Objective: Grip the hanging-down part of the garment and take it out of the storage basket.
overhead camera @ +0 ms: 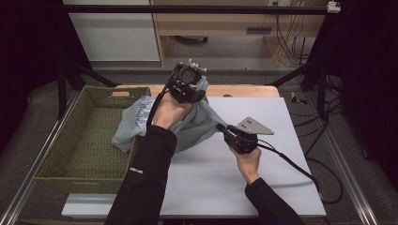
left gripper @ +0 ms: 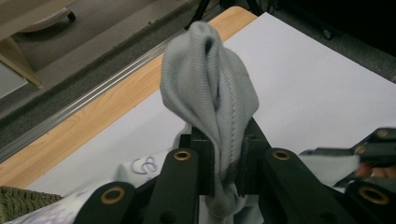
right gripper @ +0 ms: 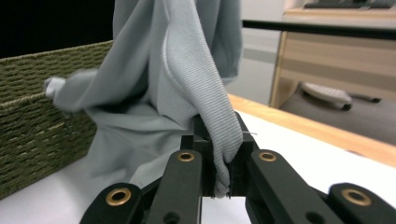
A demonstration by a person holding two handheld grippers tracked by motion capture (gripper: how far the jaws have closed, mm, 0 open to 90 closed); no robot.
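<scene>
Two grippers pinch the same grey garment [overhead camera: 197, 123], and the line of cloth stretched between them is what the coming move turns on. The left gripper [overhead camera: 188, 87] holds a bunched fold high above the table's far edge, its jaws pressed onto the ribbed cloth. The right gripper [overhead camera: 224, 131] sits lower and nearer the person, its jaws likewise clamped on a fold. The garment's long axis slopes down from left gripper to right, while its loose end (the printed part) hangs over the rim of the woven basket [overhead camera: 70, 140] on the left. The left hand [overhead camera: 168, 111] is nearer the basket.
</scene>
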